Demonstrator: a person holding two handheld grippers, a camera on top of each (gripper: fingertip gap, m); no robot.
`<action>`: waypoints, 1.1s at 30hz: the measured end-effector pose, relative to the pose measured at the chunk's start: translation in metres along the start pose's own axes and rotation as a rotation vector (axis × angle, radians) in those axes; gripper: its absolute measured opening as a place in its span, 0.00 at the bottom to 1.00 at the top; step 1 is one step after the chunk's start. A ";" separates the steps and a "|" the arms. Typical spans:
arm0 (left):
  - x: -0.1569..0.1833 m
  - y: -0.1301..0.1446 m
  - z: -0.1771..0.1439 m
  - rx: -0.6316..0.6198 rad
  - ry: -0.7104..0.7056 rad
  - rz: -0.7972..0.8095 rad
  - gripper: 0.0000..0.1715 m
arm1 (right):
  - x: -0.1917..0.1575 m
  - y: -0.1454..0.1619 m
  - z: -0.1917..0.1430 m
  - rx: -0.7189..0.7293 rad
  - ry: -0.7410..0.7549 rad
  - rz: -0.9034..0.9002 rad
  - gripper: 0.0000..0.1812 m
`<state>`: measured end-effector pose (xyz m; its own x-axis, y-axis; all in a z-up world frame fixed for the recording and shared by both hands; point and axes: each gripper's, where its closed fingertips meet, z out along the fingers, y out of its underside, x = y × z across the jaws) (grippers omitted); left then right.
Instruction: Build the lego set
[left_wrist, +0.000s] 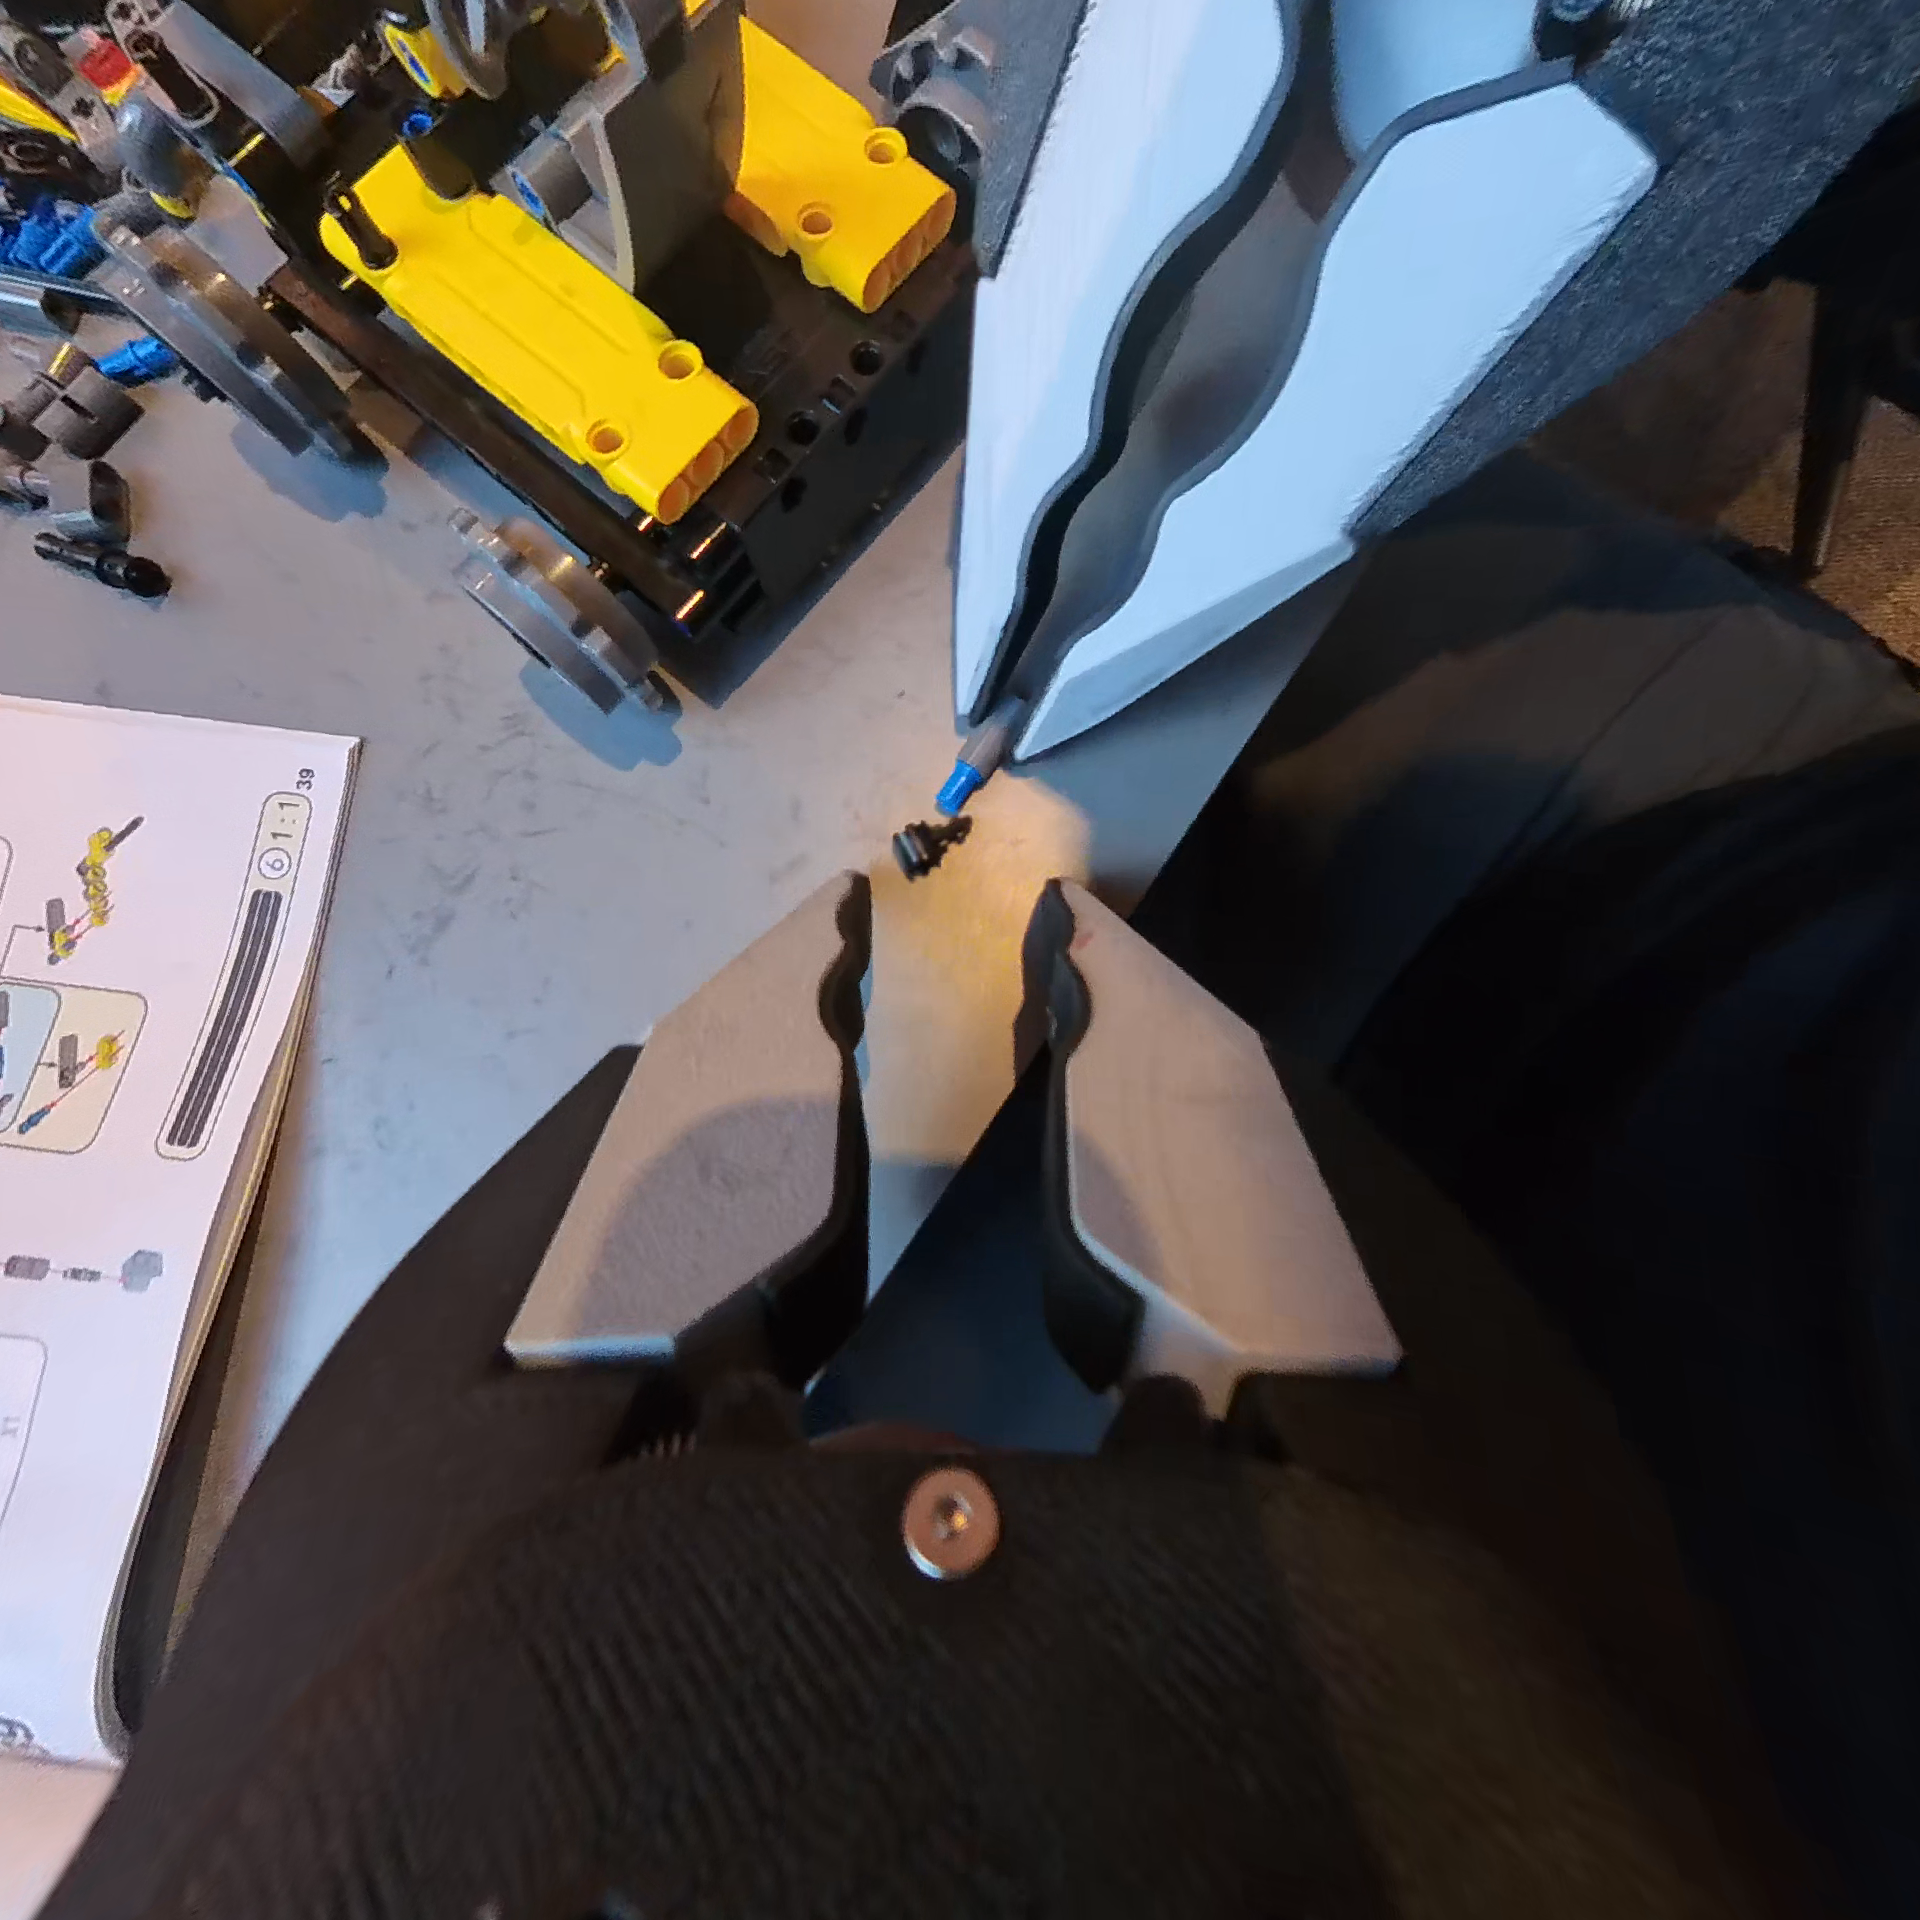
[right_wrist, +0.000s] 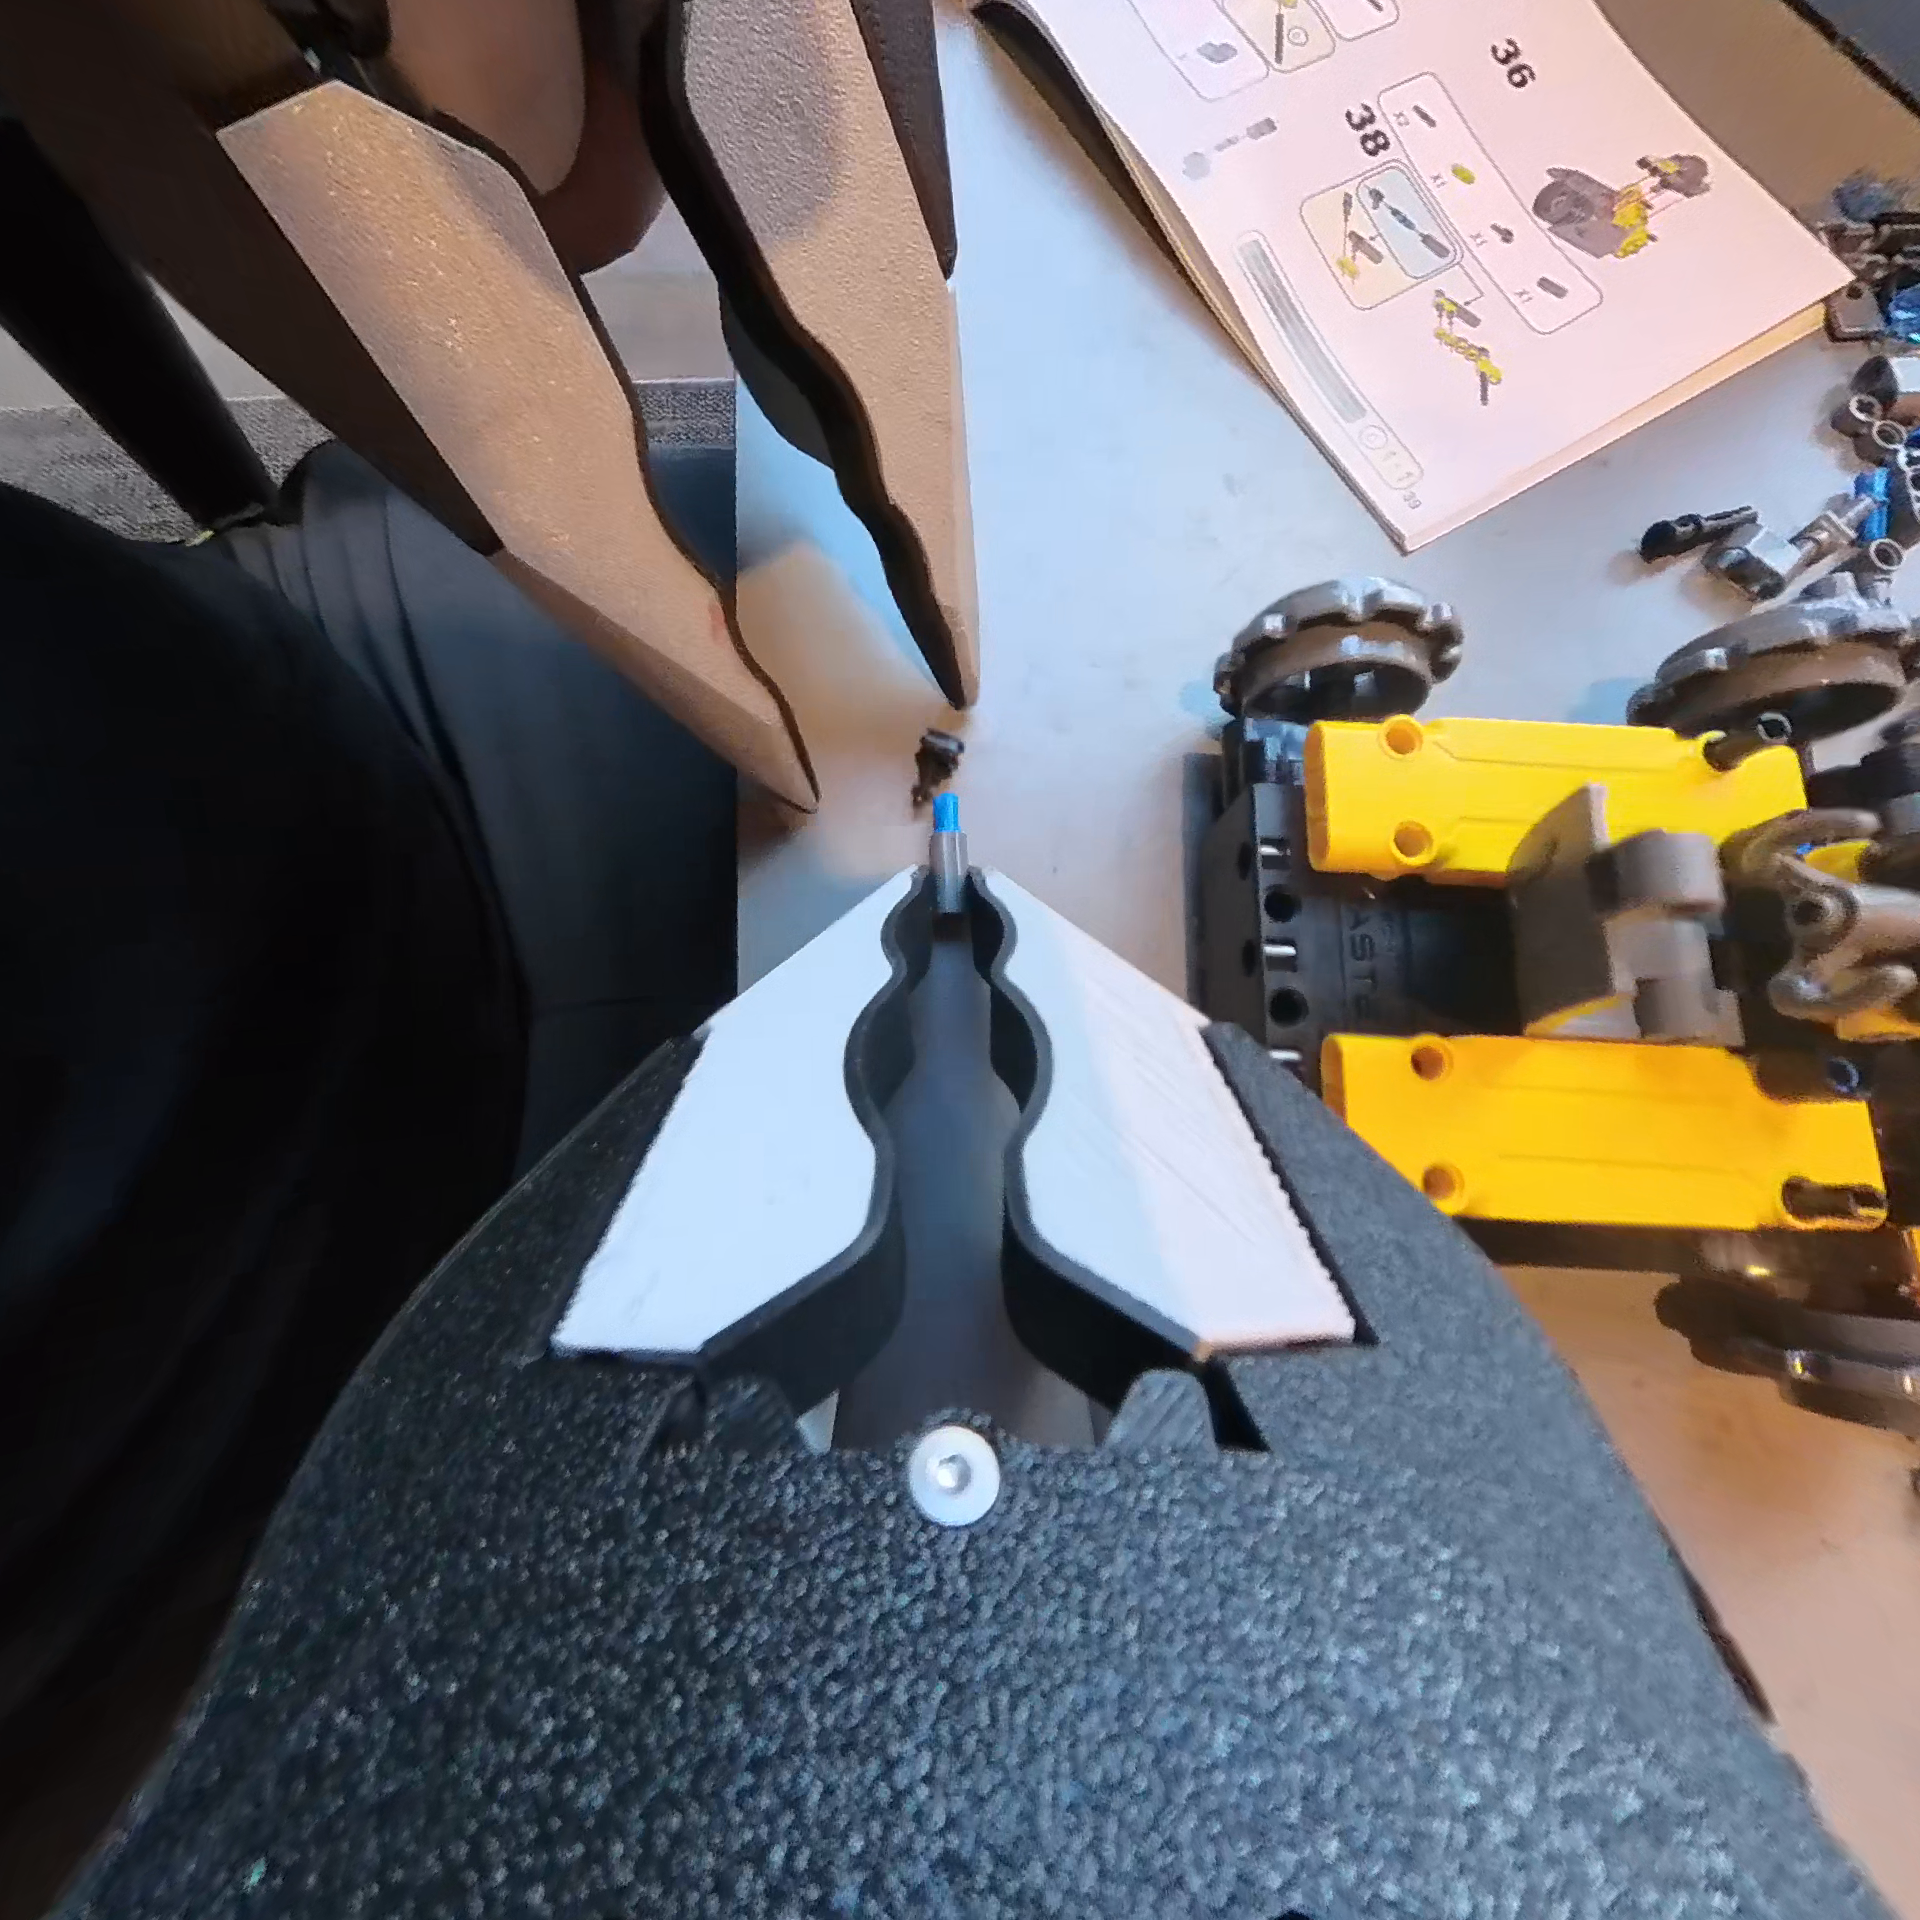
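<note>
At the grey table edge (left_wrist: 582, 831), our right gripper (right_wrist: 948, 883) pinches a grey-and-blue pin (right_wrist: 945, 847); our spread left gripper (left_wrist: 956, 894) could knock the tiny black connector (left_wrist: 928, 847) overboard.

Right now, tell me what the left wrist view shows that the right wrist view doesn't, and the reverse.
Only the left wrist view: the left tool seen from behind, jaws open, just short of the black connector on the table.

Only the right wrist view: the inner page of the open instruction booklet, and the right tool's closed jaws seen from behind.

Both: the blue-tipped grey pin held by the right tool, the connector, the yellow and black model, loose parts and the booklet.
</note>
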<state>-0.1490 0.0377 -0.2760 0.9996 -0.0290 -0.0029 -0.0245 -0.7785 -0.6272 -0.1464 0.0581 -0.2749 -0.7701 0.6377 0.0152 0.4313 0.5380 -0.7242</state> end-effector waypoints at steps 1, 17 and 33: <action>0.000 0.001 0.000 -0.002 0.001 -0.002 0.18 | -0.001 -0.001 0.002 -0.002 -0.004 -0.001 0.03; -0.005 0.002 -0.003 0.046 0.193 0.291 0.18 | -0.007 -0.006 0.002 -0.013 -0.042 0.074 0.03; 0.001 -0.002 0.001 0.062 0.350 0.394 0.08 | -0.010 -0.004 0.004 -0.030 -0.112 0.162 0.03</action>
<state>-0.1480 0.0400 -0.2758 0.8493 -0.5279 0.0061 -0.3855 -0.6280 -0.6760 -0.1427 0.0470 -0.2749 -0.7363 0.6528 -0.1780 0.5662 0.4505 -0.6903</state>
